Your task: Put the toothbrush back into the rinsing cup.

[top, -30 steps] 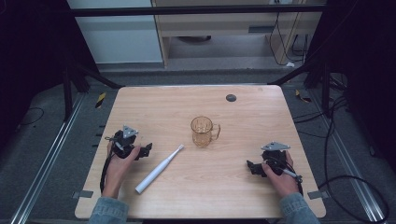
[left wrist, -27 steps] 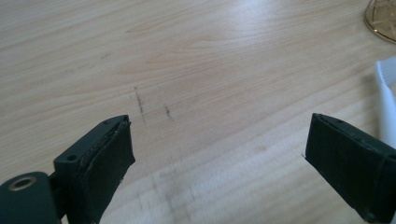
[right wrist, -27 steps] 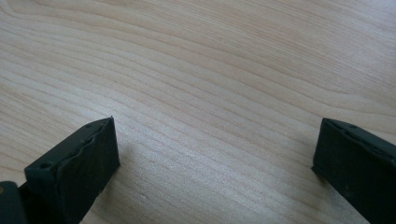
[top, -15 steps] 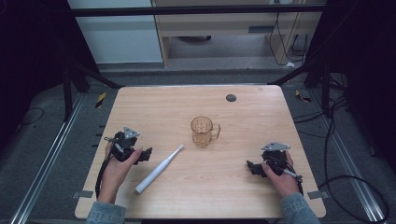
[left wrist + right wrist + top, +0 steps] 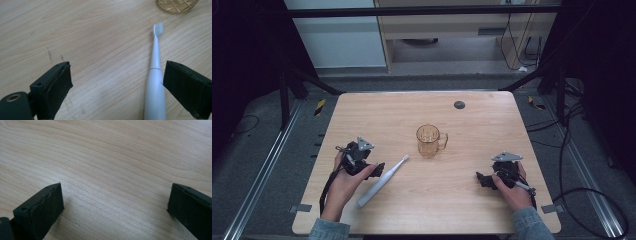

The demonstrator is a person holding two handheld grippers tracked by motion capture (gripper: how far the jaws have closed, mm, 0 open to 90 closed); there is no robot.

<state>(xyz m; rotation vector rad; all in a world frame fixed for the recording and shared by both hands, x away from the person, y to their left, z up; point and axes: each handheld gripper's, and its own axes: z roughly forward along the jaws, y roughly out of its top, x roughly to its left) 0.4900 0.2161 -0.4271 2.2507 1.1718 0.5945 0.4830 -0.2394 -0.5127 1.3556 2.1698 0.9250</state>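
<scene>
A white electric toothbrush [image 5: 381, 181] lies flat on the wooden table [image 5: 482, 120], its bristle head pointing toward an amber glass mug [image 5: 429, 141] near the middle. My left gripper [image 5: 373, 169] hovers just left of the toothbrush handle, open. In the left gripper view the toothbrush [image 5: 155, 82] lies between the jaws, close to the right one, and the mug's base [image 5: 177, 5] shows at the top edge. My right gripper [image 5: 482, 180] rests low at the table's right front, open, with bare wood between its jaws [image 5: 117, 207].
A small dark round disc [image 5: 459, 104] sits near the table's far edge. Black frame bars and cables [image 5: 572, 120] run around the table on the floor. A cabinet stands beyond the far edge.
My left gripper has moved right and slightly toward the front, closing in on the toothbrush handle. The right gripper, the mug and the toothbrush have stayed put.
</scene>
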